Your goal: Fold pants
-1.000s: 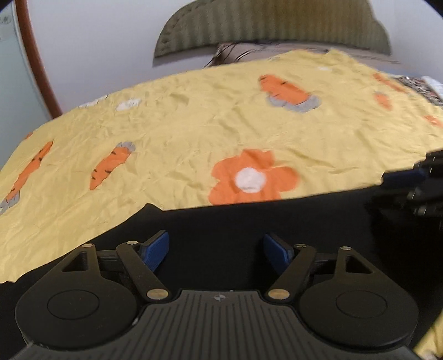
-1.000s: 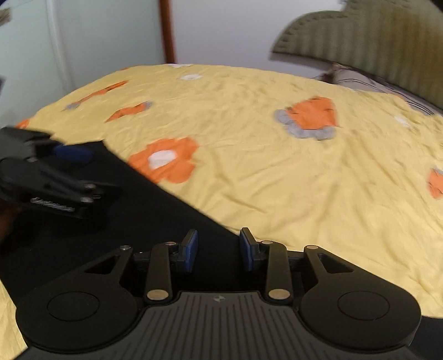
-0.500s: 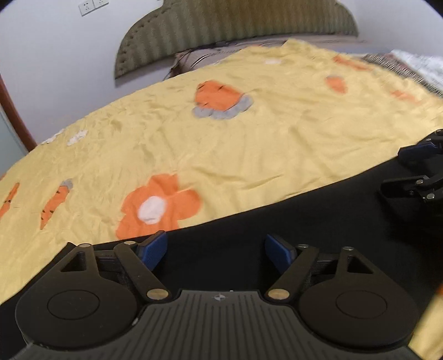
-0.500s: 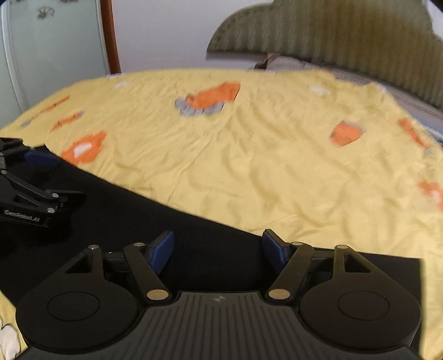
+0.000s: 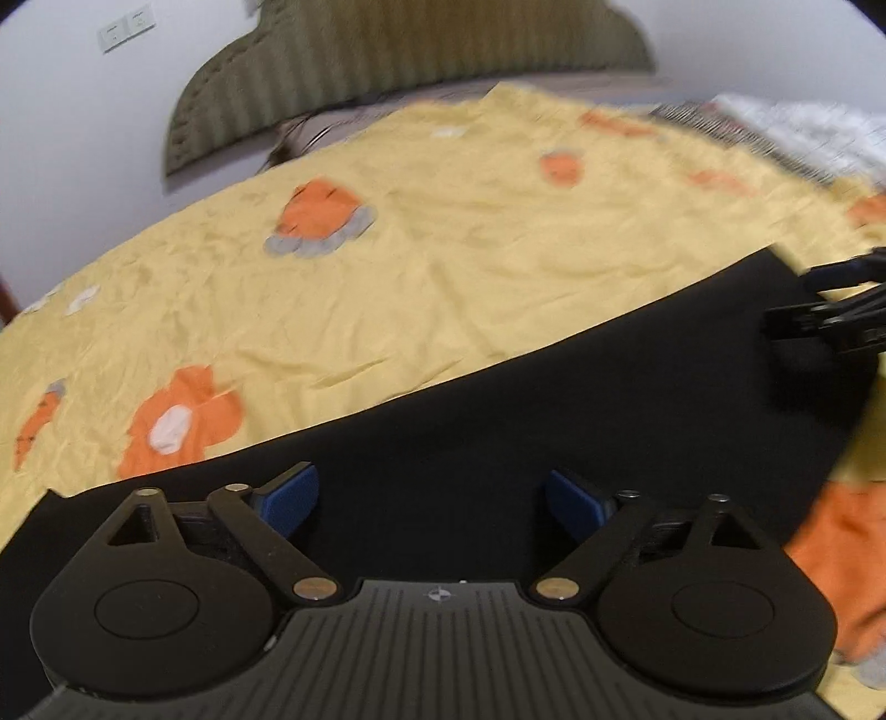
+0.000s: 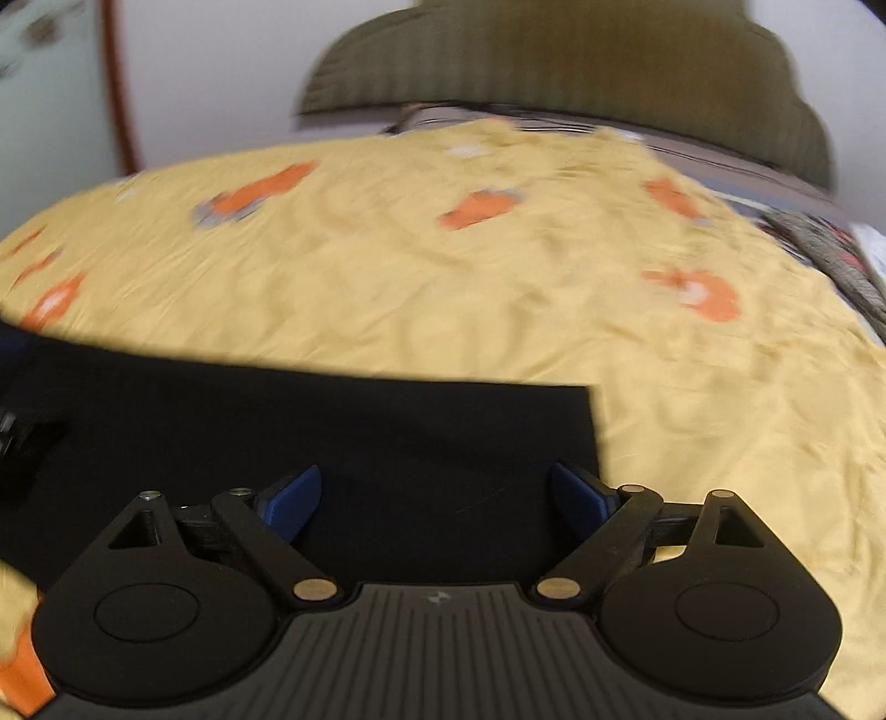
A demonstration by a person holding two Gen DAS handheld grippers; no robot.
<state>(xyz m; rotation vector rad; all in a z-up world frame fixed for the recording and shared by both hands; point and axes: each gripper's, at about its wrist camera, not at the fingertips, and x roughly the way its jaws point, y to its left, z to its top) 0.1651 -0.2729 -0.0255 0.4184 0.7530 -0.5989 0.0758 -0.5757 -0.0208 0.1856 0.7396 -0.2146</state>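
1. A second ago the right gripper (image 6: 437, 498) had its blue fingers (image 6: 290, 498) nearly together; now they are spread wide, with nothing between them, above the black pants (image 6: 360, 432).
2. The left gripper (image 5: 432, 498) has its fingers (image 5: 288, 495) spread as wide as before, hovering over the pants (image 5: 498, 443) and gripping nothing.
3. The pants lie flat on the yellow bedspread (image 5: 443, 266), a dark slab across the near part of the bed, as in the earlier frames.
4. The right wrist view shows a square corner of the pants (image 6: 584, 390) just ahead of the right gripper's right finger, with bare bedspread (image 6: 498, 310) beyond; the headboard (image 6: 581, 61) stands behind.
5. Only the left wrist view shows the right gripper (image 5: 836, 310) from outside, over the pants' far end, and a wall socket (image 5: 124, 27) left of the headboard (image 5: 387, 61).
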